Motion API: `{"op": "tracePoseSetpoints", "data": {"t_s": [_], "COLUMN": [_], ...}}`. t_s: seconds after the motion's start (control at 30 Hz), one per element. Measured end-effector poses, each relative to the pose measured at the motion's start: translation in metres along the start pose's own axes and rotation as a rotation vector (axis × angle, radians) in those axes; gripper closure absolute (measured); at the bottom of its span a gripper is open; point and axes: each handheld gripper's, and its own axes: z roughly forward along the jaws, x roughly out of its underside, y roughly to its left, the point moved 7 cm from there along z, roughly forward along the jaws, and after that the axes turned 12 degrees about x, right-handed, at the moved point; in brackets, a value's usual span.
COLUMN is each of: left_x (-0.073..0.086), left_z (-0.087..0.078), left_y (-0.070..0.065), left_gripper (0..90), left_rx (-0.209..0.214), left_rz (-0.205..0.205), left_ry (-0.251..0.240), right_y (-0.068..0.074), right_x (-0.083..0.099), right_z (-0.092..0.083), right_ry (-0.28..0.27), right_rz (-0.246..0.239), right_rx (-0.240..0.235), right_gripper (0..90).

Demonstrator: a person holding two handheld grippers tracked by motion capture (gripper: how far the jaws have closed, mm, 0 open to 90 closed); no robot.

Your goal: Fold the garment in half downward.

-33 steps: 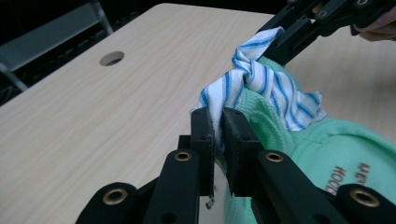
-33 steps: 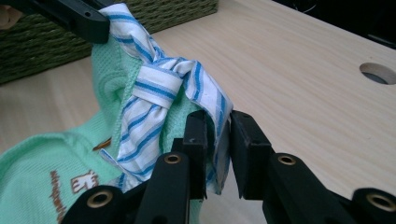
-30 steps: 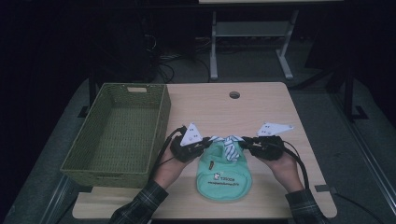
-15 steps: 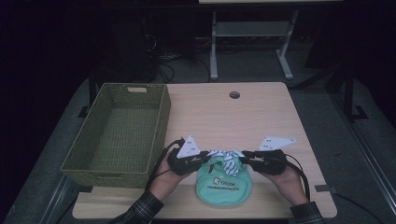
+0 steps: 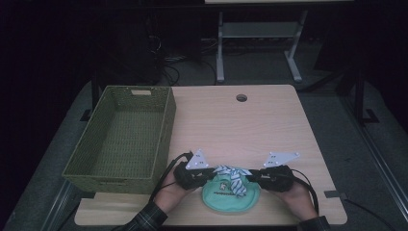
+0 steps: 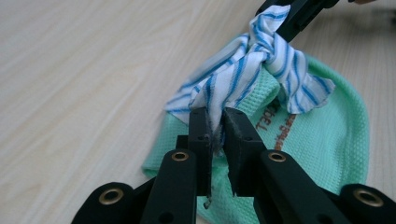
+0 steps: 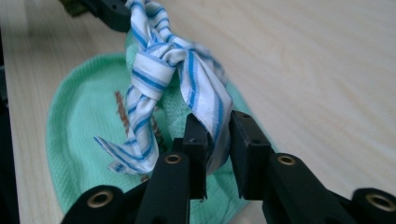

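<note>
Table [image 5: 269, 125]: a pale wood-grain top with rounded corners is lying bare from the middle out to its 12 o'clock and 3 o'clock edges; a round cable hole [image 5: 241, 98] is sitting near the 12 o'clock edge.
Basket [image 5: 91, 159]: an olive, woven, box-shaped basket is taking up the 9 o'clock side, its long wall running just beside the left hand.
Green cloth [image 5: 217, 197]: a mint, waffle-textured, rounded piece with brown lettering is lying flat close to the 6 o'clock edge, between the two hands.
Striped cloth [image 5: 233, 177]: a thin white fabric with blue stripes, twisted and knotted at its middle, is stretching between both grippers over the 12 o'clock part of the green cloth, with a loose tail drooping onto it.
Left gripper [image 6: 215, 127]: its black jaws, which have just been closing, are pinching one end of the striped cloth [image 6: 243, 74], with the fabric bunched in the narrow gap.
Right gripper [image 7: 218, 135]: its jaws, likewise just closing, are clamping the other end of the striped cloth [image 7: 161, 65], a fold of fabric filling the slot between them.
Room to move: the hands are working near the 6 o'clock edge; open tabletop is lying toward 12 and 3 o'clock, while the basket wall is hemming in the 9 o'clock side.
</note>
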Motion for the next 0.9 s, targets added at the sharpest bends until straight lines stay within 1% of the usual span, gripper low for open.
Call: {"op": "tracePoseSetpoints", "data": {"t_s": [0.03,0.07,0.1,0.13,0.23,0.3,0.4,0.5,0.57,0.6,0.7,0.77,0.9], "left_x": [0.001,0.003,0.004,0.005,0.009,0.011,0.015,0.016,0.015,0.014,0.009,0.006,0.000], "left_z": [0.002,0.004,0.005,0.007,0.014,0.018,0.025,0.029,0.030,0.031,0.034,0.037,0.041], "left_y": [0.001,0.002,0.004,0.006,0.011,0.012,0.011,0.013,0.015,0.018,0.026,0.033,0.047], "left_gripper": [81.2,81.3,81.3,81.3,81.4,81.4,81.7,82.0,82.2,82.3,82.3,82.3,82.3], "left_rx": [-0.002,-0.006,-0.008,-0.012,-0.023,-0.027,-0.026,-0.031,-0.046,-0.060,-0.090,-0.101,-0.110], "left_rz": [-0.001,0.001,0.004,0.003,0.005,0.008,0.019,0.022,0.026,0.037,0.051,0.037,0.014], "left_ry": [0.006,0.021,0.029,0.034,0.059,0.080,0.113,0.117,0.116,0.123,0.135,0.127,0.121], "right_y": [0.000,0.000,0.000,-0.002,-0.004,-0.006,-0.005,-0.004,-0.005,-0.005,-0.010,-0.015,-0.027], "right_x": [0.001,0.001,0.001,0.000,0.000,0.000,0.002,0.003,0.003,0.002,0.000,-0.003,-0.008], "right_z": [0.001,0.003,0.004,0.005,0.010,0.014,0.017,0.019,0.021,0.022,0.026,0.028,0.035], "right_ry": [0.000,0.004,0.006,0.004,0.010,0.014,0.024,0.026,0.028,0.026,0.018,0.022,0.016], "right_rz": [-0.014,-0.016,-0.007,-0.013,-0.006,-0.008,-0.009,-0.012,-0.017,-0.020,-0.031,-0.022,-0.021], "right_rx": [0.003,0.005,0.004,0.009,0.016,0.023,0.014,0.017,0.024,0.026,0.046,0.066,0.098], "right_gripper": [78.7,79.2,79.9,80.0,81.2,82.4,83.7,84.5,84.6,84.7,84.9,84.9,84.8]}}
